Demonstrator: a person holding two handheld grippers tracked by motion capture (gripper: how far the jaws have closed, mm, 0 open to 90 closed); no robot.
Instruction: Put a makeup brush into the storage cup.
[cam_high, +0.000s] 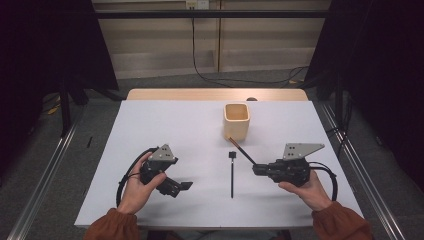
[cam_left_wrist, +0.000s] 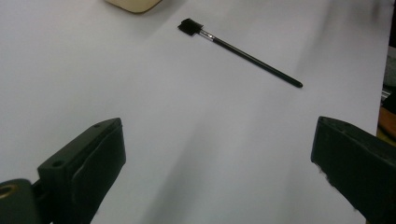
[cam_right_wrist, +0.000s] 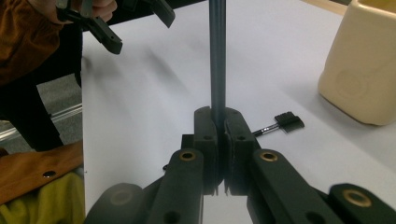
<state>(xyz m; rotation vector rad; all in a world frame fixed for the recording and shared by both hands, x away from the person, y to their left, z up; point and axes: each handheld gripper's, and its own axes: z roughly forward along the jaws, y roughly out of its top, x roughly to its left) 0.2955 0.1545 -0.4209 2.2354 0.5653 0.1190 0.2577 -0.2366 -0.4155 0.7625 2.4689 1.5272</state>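
R tongs (cam_high: 256, 168) pinch a thin dark stick (cam_high: 242, 151); L tongs (cam_high: 186, 185) spread & empty.

R tongs, in the hand near the counter's (cam_high: 150, 120) right edge, are pressed together on the stick's lower end; the stick slants up-left w/ its far tip by the base of the cream cup (cam_high: 236, 120), can't tell if touching. In the right gripper view the stick (cam_right_wrist: 217, 56) rises straight from between the clamped pads. Cup stands upright toward the far edge, right of centre. A 2nd tool, a small black brush (cam_high: 232, 172), lies flat mid-counter betw. the two tongs, head toward the cup, handle toward the near edge, apart from both. L tongs sit near the front-left part of the counter, nothing betw. them; left gripper view shows the brush (cam_left_wrist: 240, 52) well ahead.
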